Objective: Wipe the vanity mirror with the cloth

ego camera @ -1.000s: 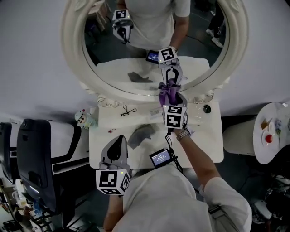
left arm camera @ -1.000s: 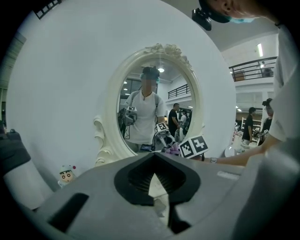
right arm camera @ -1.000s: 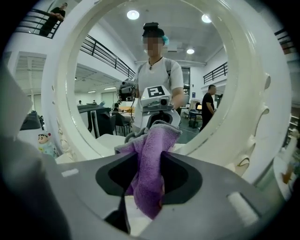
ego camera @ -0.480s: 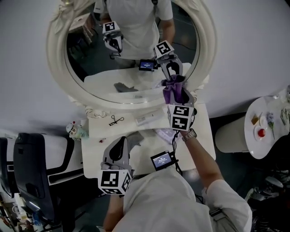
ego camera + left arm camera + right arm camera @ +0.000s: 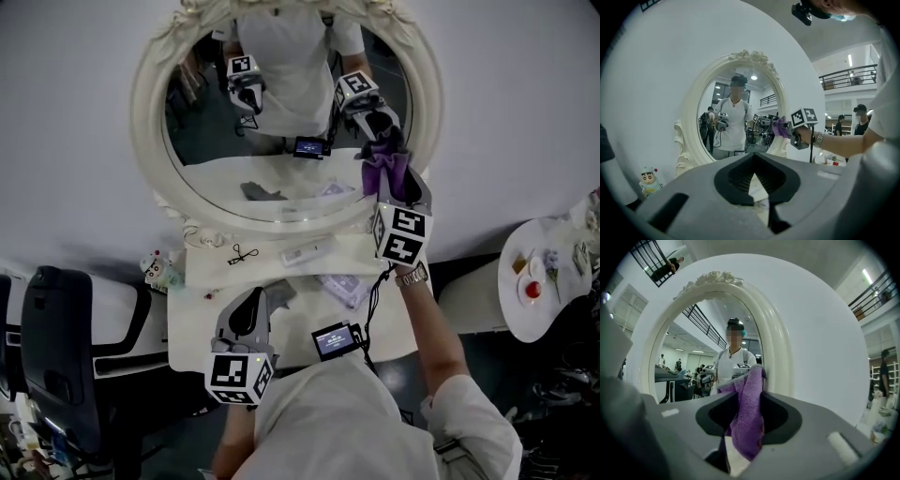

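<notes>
Right arm reaches out level, right gripper (image 5: 392, 186) jaws clamping the purple cloth (image 5: 381, 169) beside the vanity mirror (image 5: 211, 155) rim; left gripper (image 5: 246, 304) jaws closed, empty.

Staged vanity table (image 5: 192, 323) in a big hall: mezzanine railing (image 5: 848, 75), strip light (image 5: 849, 60), bystanders (image 5: 860, 119).

On the white dressing table (image 5: 192, 321) in front of me, a small black tool like an eyelash curler (image 5: 244, 253) and a flat white box (image 5: 307, 250) lie at the far edge. A crumpled grey piece of fabric (image 5: 281, 292) and a patterned packet (image 5: 344, 287) lie nearer. A little cartoon figurine (image 5: 157, 270) stands at the table's far left corner, a black chair (image 5: 56, 347) sits to my left, and a round white side table (image 5: 567, 314) with small items on it is well off to my right.
</notes>
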